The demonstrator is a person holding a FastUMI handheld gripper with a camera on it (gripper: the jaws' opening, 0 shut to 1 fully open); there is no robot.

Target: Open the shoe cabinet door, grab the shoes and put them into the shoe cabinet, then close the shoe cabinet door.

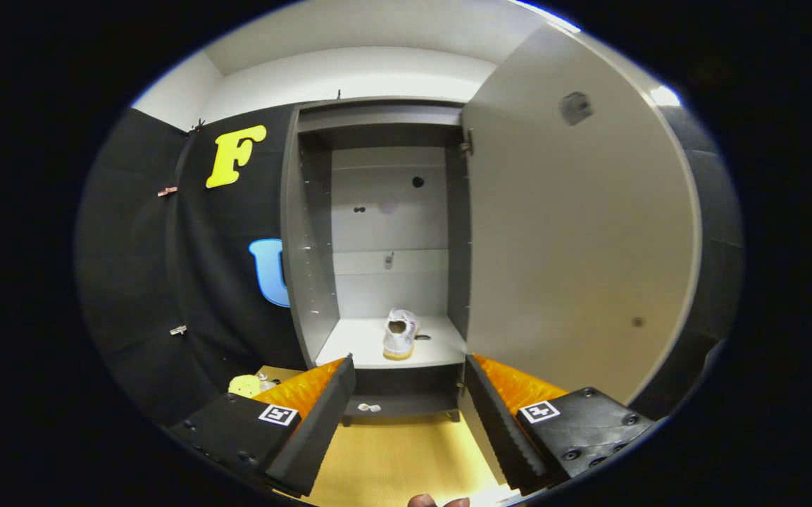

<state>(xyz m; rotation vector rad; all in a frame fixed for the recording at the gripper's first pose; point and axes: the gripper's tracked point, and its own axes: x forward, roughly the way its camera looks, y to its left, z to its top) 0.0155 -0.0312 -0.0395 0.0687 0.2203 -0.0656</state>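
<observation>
The shoe cabinet (384, 232) stands tall at twelve o'clock from the gripper (409, 415), its grey carcass open to the front so that the shelves can be reached. Its door (575, 232) is swung wide at about two o'clock, hinged on the cabinet's right edge and standing clear of the opening; it seems to be left that way so nothing blocks the way in or out. On the shelf (349, 348) sits a pale shoe (400, 333), heel opening toward the camera, toe pointing inward, a little right of the shelf's middle, which suggests it has been slid in toe first. The gripper's two fingers stand apart and hold nothing, with the bare wooden floor (406, 451) between them and the shoe well beyond their tips. Judging from this, the placing is done and the door is what remains. Small pale bits (370, 408) lie under the cabinet's lowest board, and a yellowish object (245, 385) rests at ten o'clock beside the left finger.
</observation>
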